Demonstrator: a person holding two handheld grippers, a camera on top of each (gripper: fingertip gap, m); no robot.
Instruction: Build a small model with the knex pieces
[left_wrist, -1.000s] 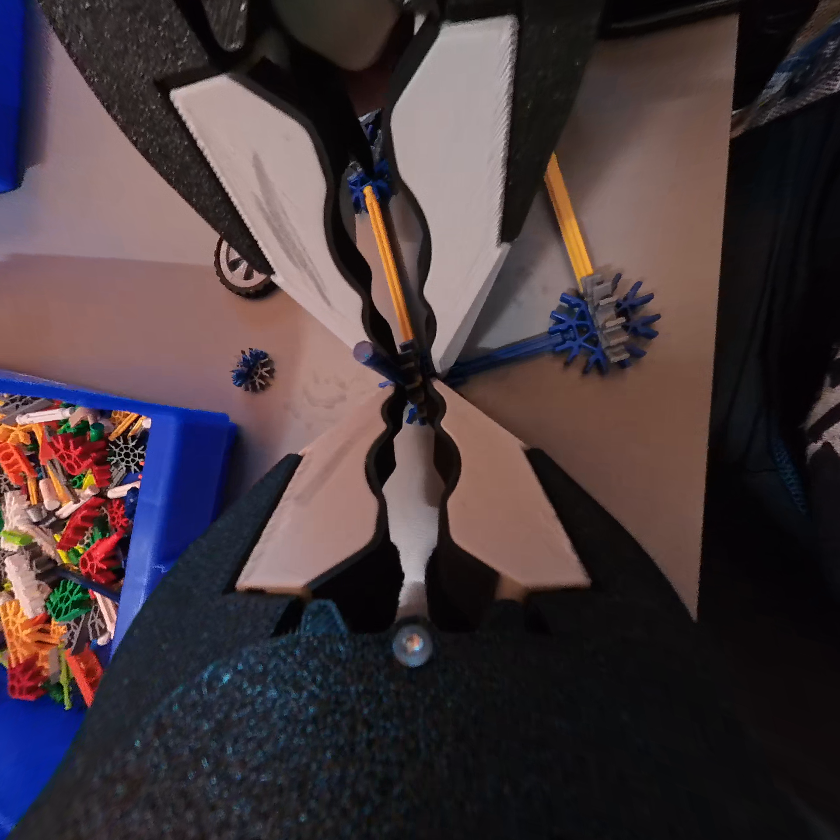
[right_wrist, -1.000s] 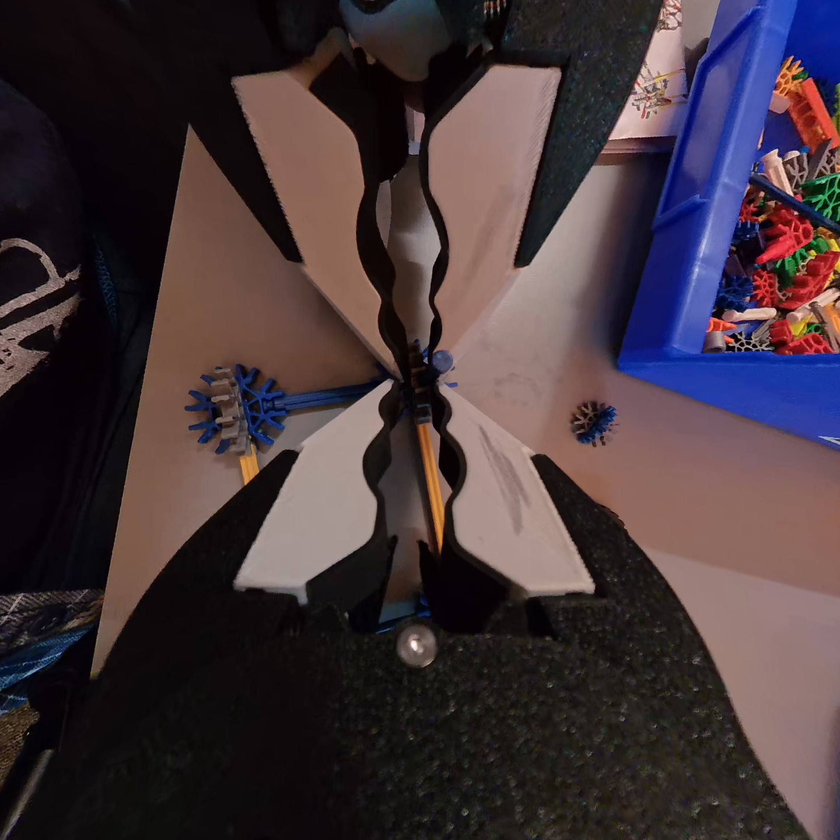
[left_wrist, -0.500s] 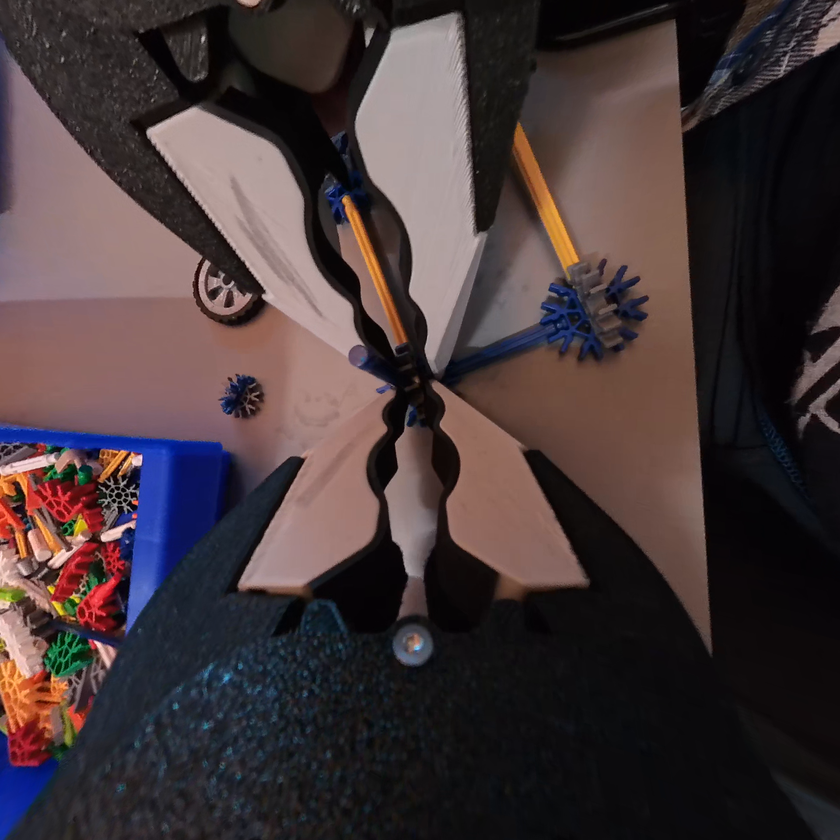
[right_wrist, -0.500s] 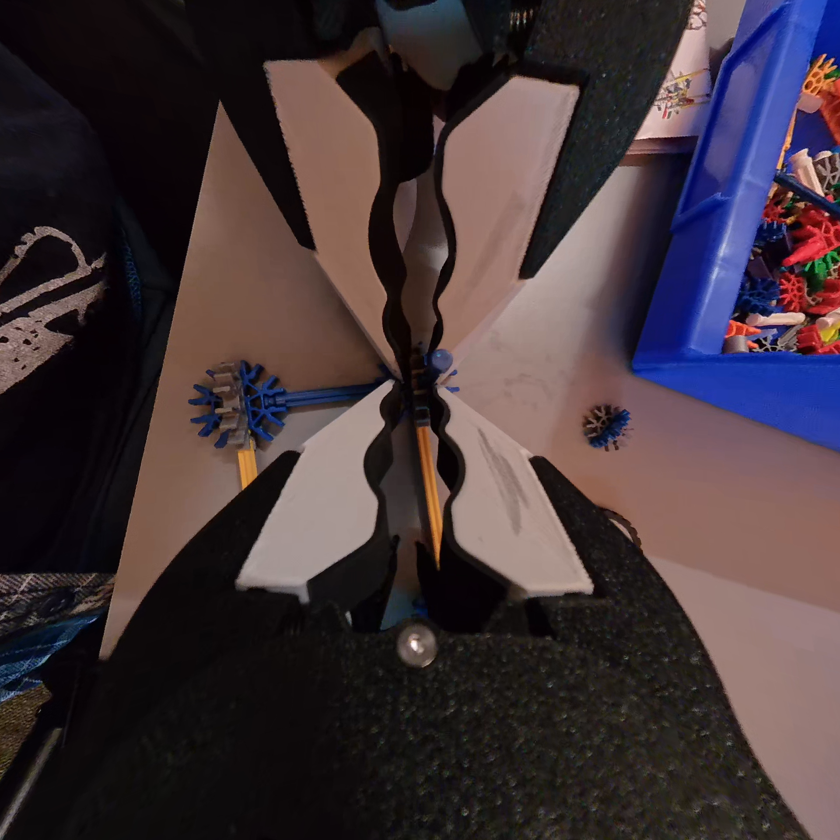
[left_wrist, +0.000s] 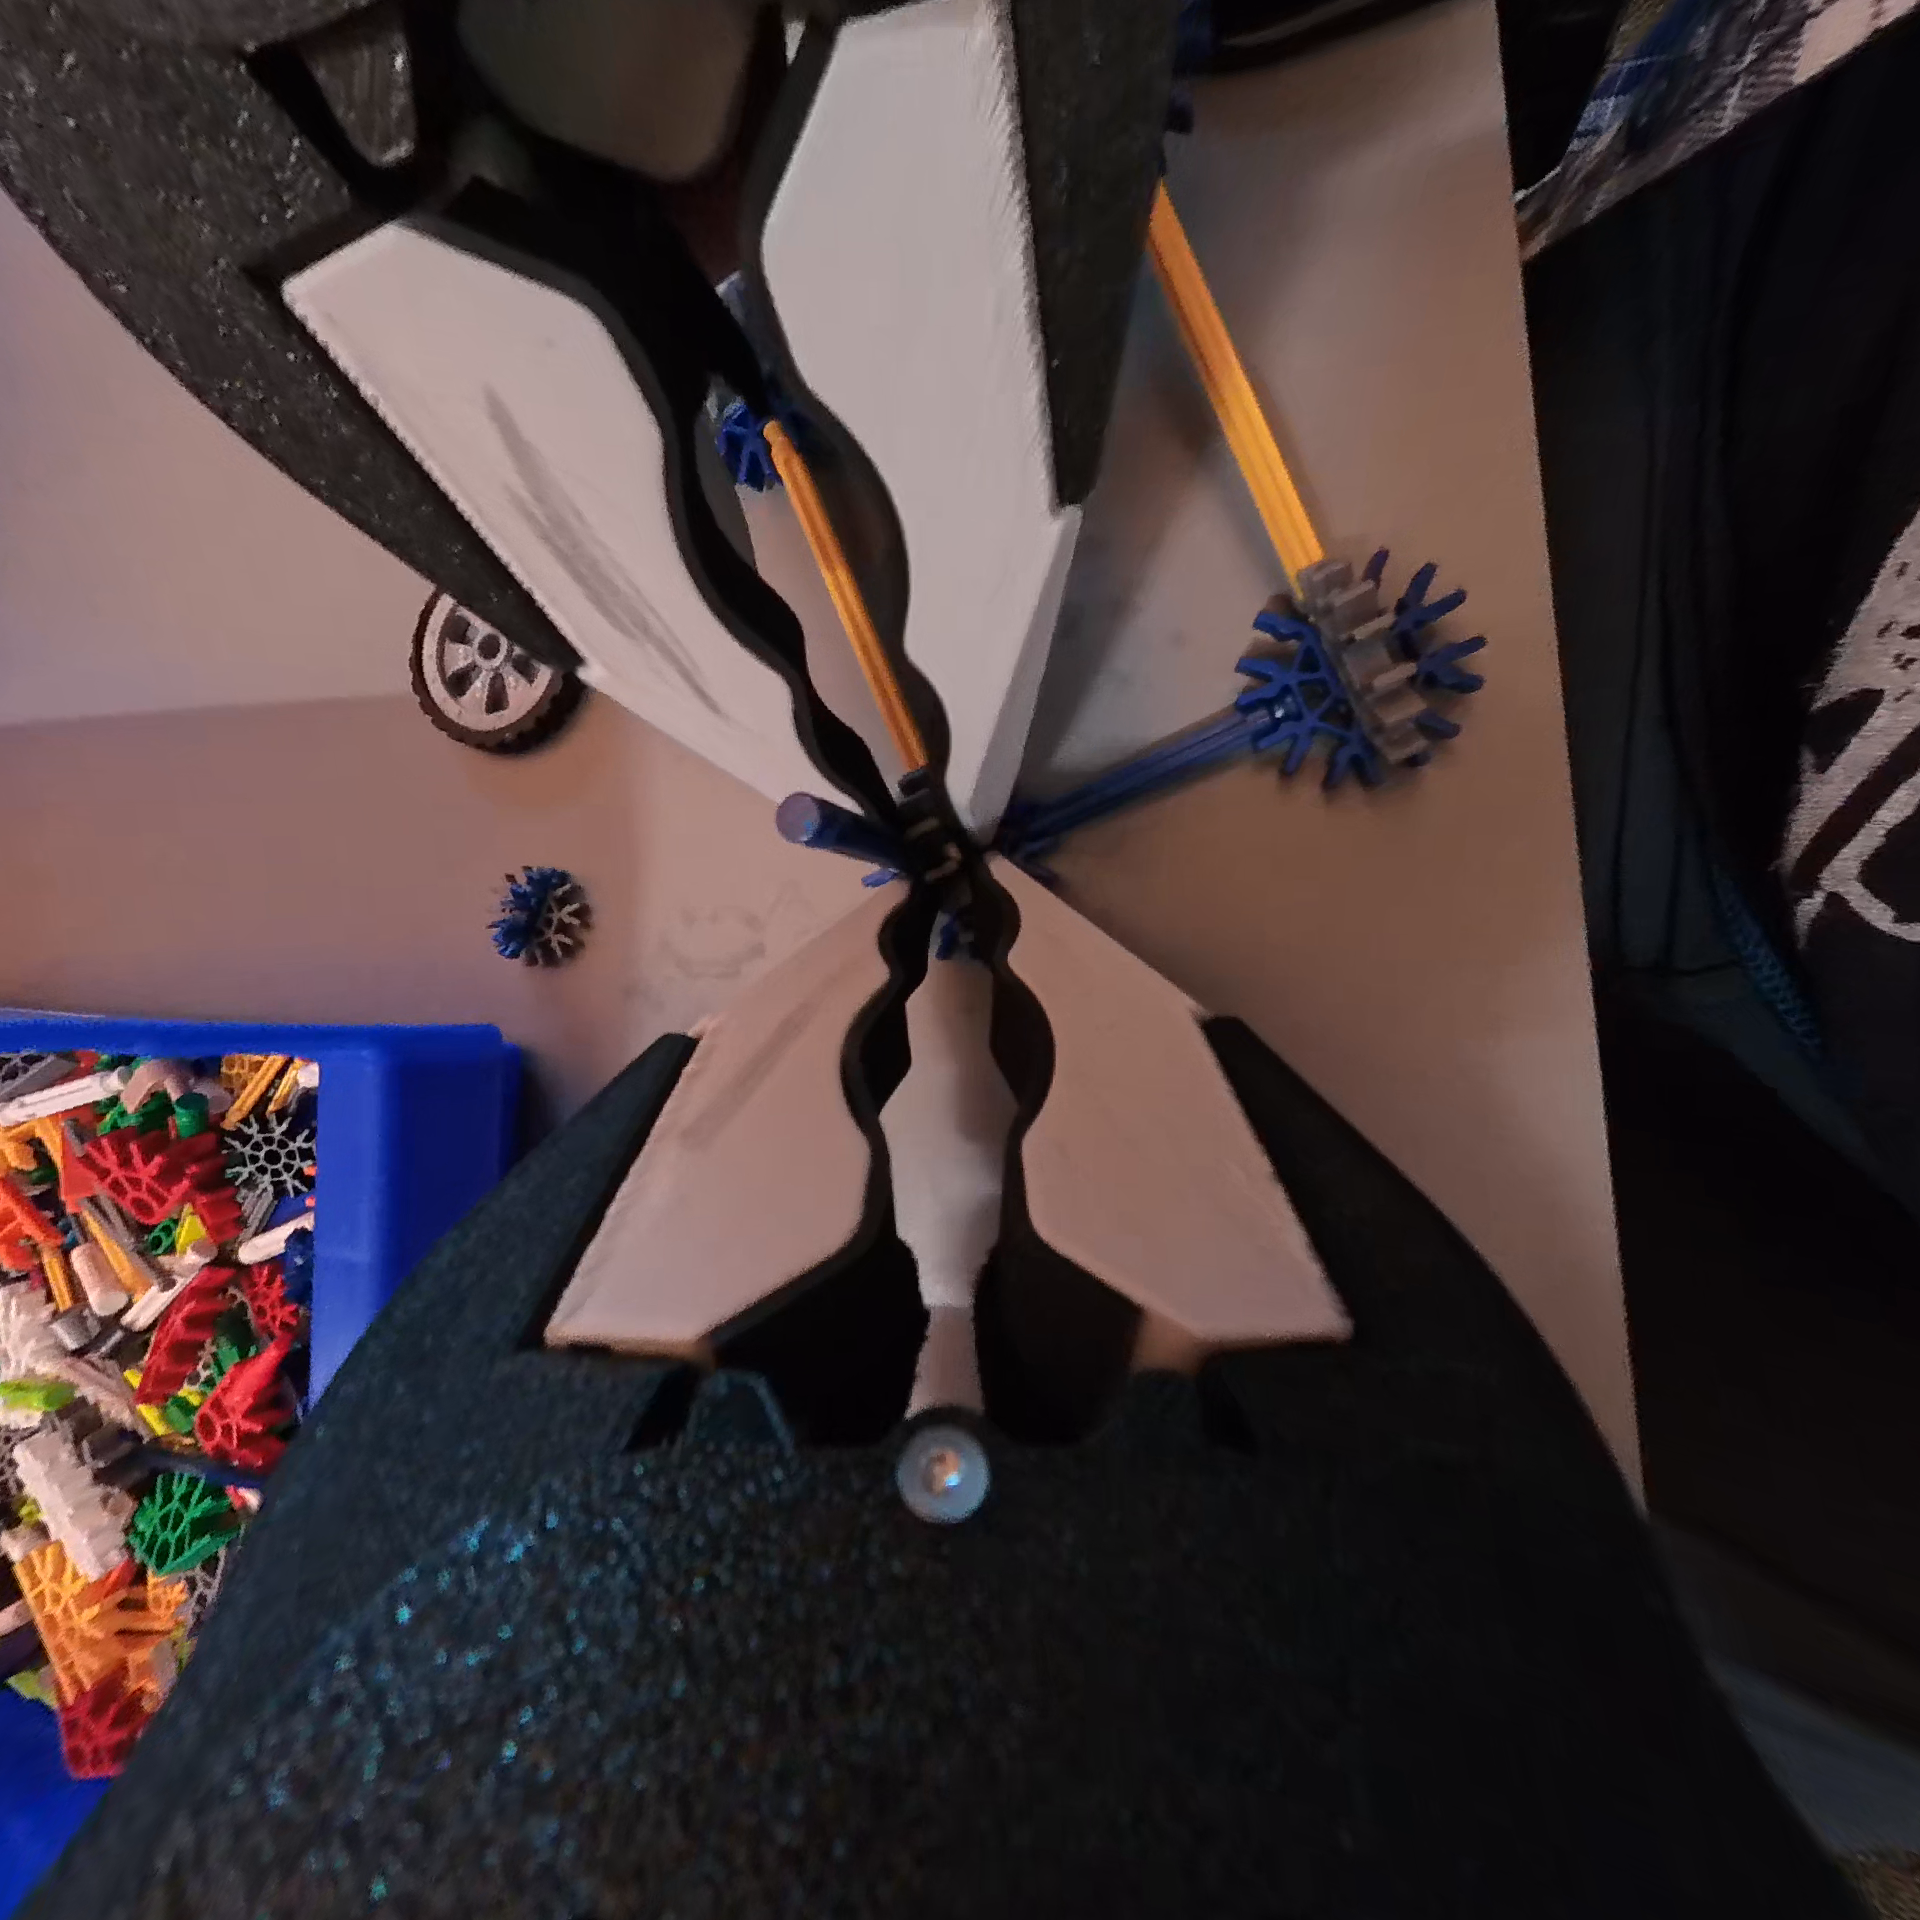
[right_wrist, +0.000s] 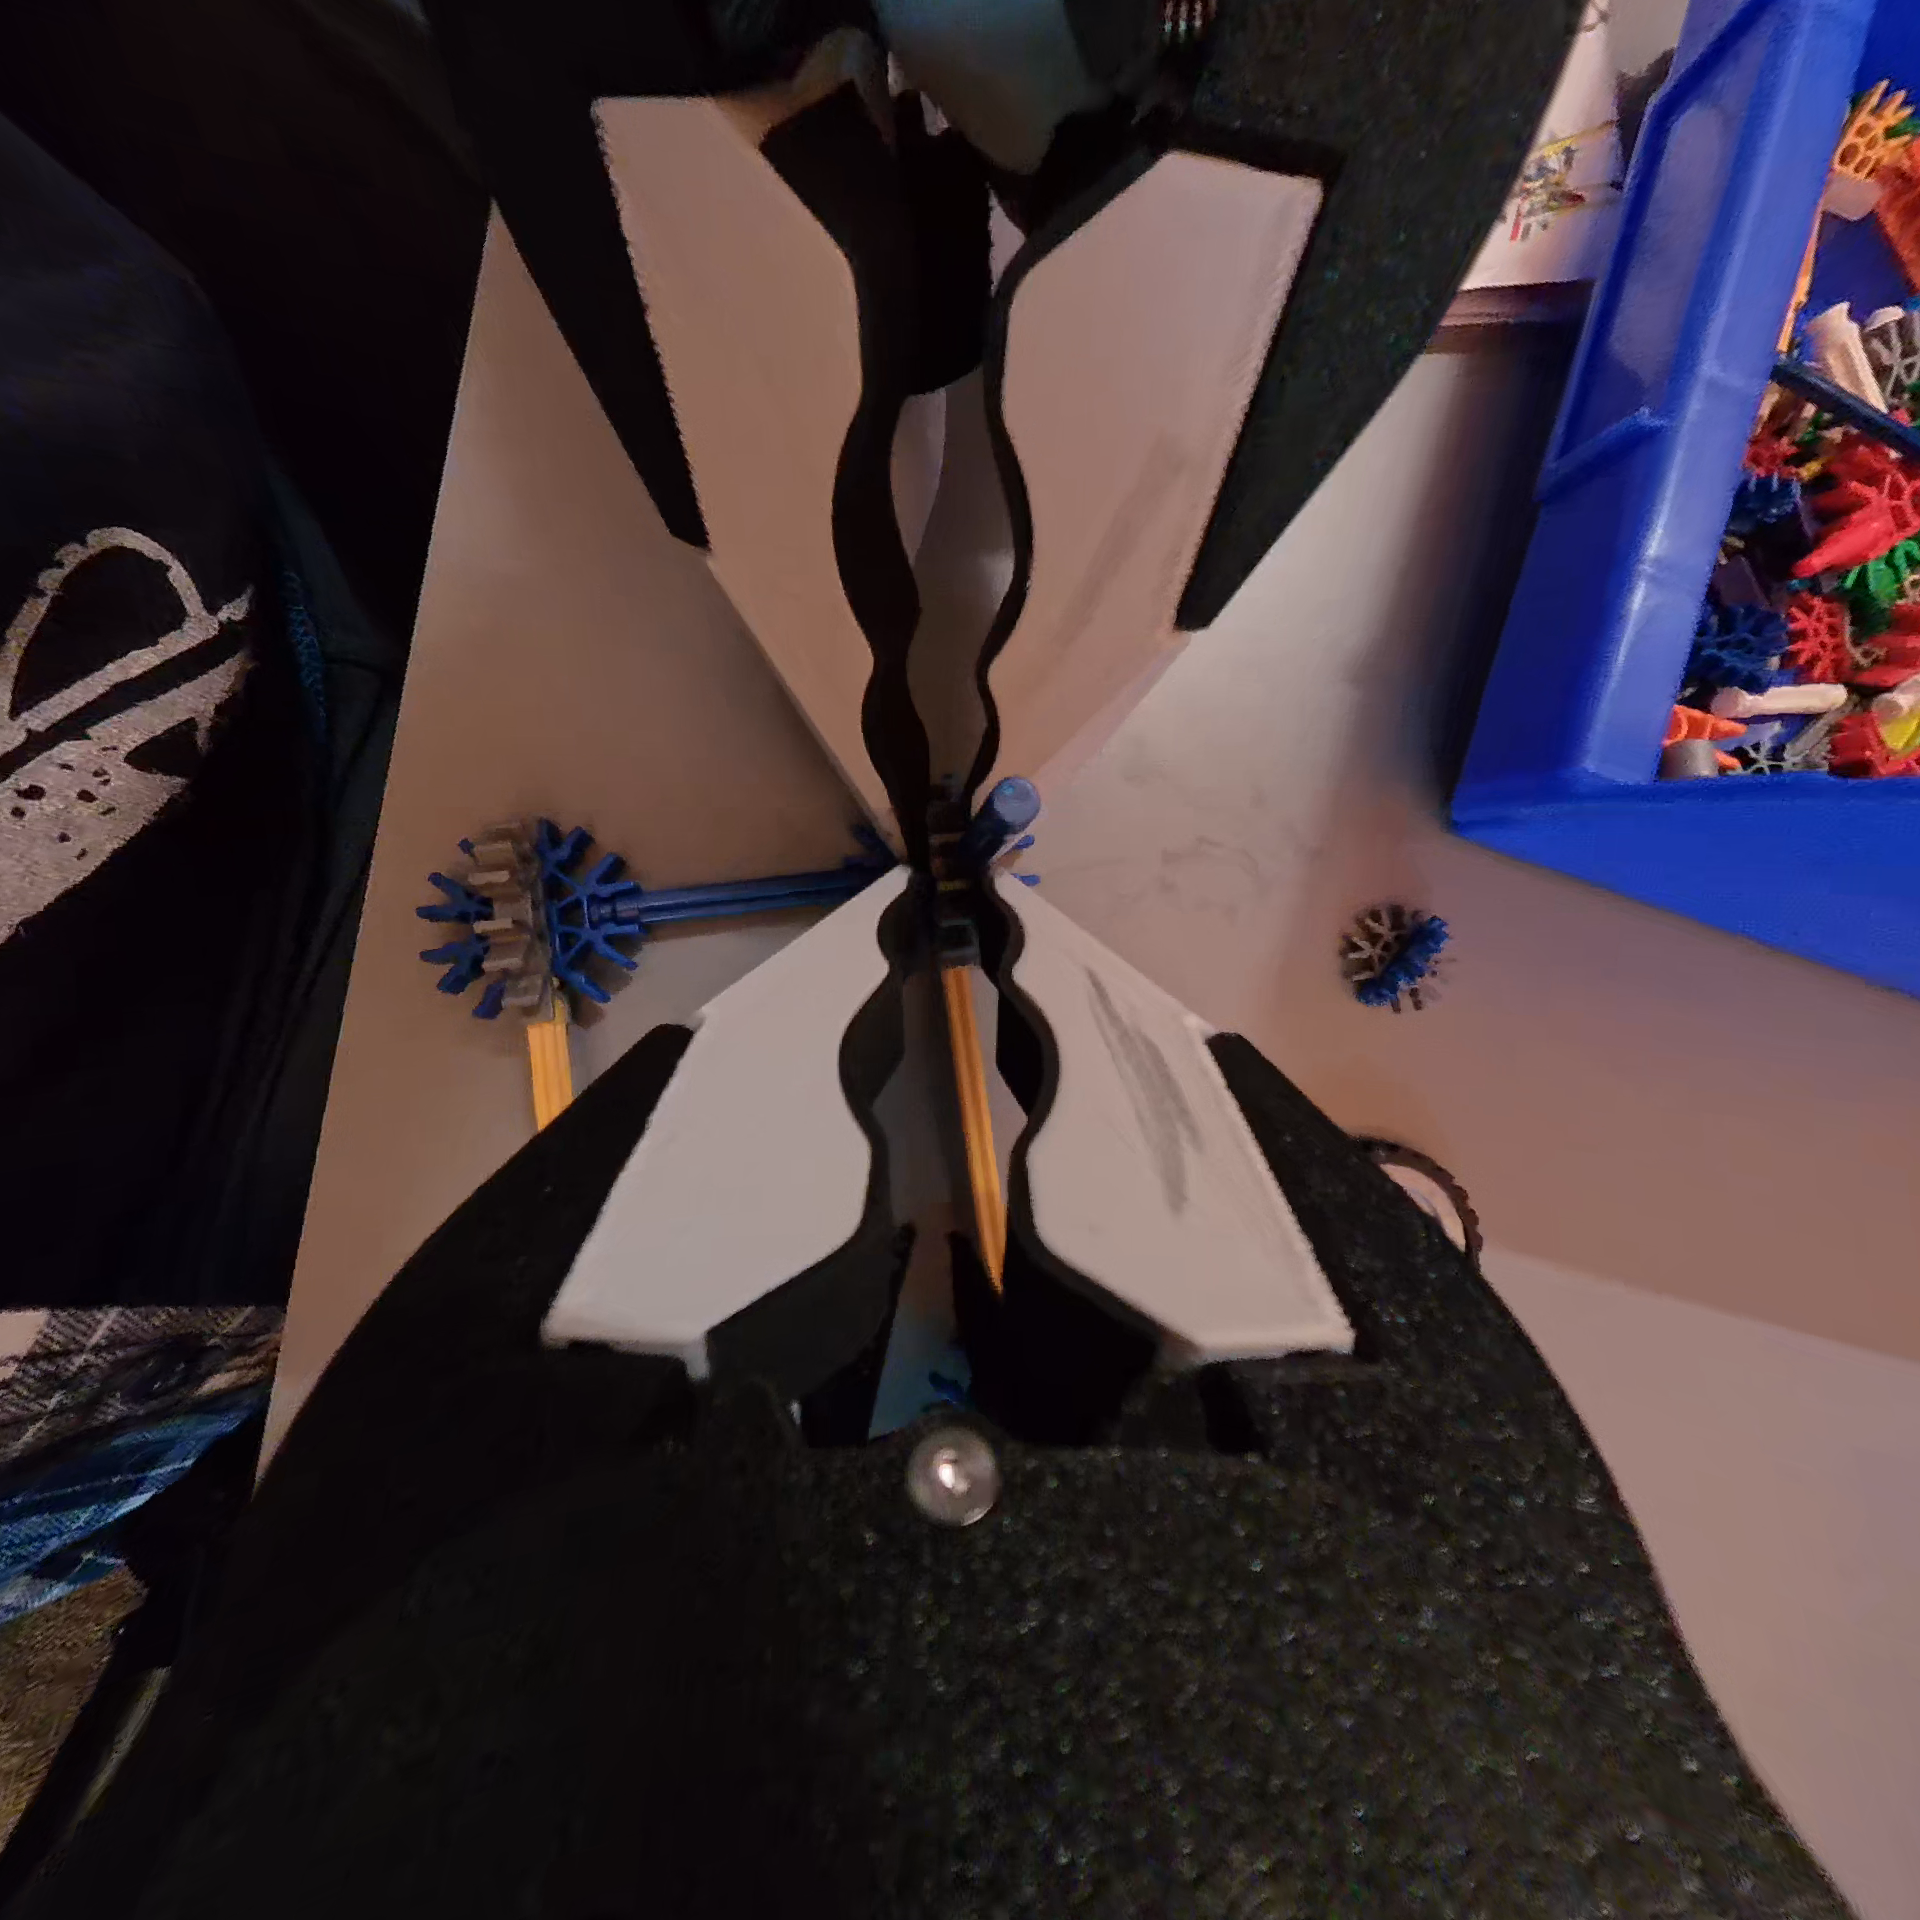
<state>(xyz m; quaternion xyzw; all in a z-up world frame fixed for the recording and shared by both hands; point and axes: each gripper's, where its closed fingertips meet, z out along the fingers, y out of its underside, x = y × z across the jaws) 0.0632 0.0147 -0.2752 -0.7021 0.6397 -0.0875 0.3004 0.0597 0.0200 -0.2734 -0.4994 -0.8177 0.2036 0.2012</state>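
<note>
A rod-and-connector frame lies on the beige table (left_wrist: 1299, 1039). It has a yellow rod (left_wrist: 852, 613), a blue rod (left_wrist: 1132, 774) and a blue and grey connector cluster (left_wrist: 1351, 670). My left gripper (left_wrist: 940, 899) is shut on the dark connector joint (left_wrist: 930, 831) at the frame's corner. My right gripper (right_wrist: 940, 914) meets it tip to tip and is shut on the same joint (right_wrist: 951, 883), with the yellow rod (right_wrist: 971, 1122) running back between its fingers. The cluster (right_wrist: 530, 920) and blue rod (right_wrist: 748, 899) lie to its left.
A blue bin (left_wrist: 416, 1143) holds several coloured building pieces; it also shows in the right wrist view (right_wrist: 1662, 810). A loose blue and grey connector (left_wrist: 540, 916) and a grey wheel (left_wrist: 488, 675) lie on the table. A person's dark clothing (left_wrist: 1714, 935) is past the table edge. Both grippers' tips are close together, under 4 cm apart.
Both grippers keep their hold on the joint. The two views have shifted and turned slightly, so the bin sits a little farther toward the frame edges. The frame has barely moved.
</note>
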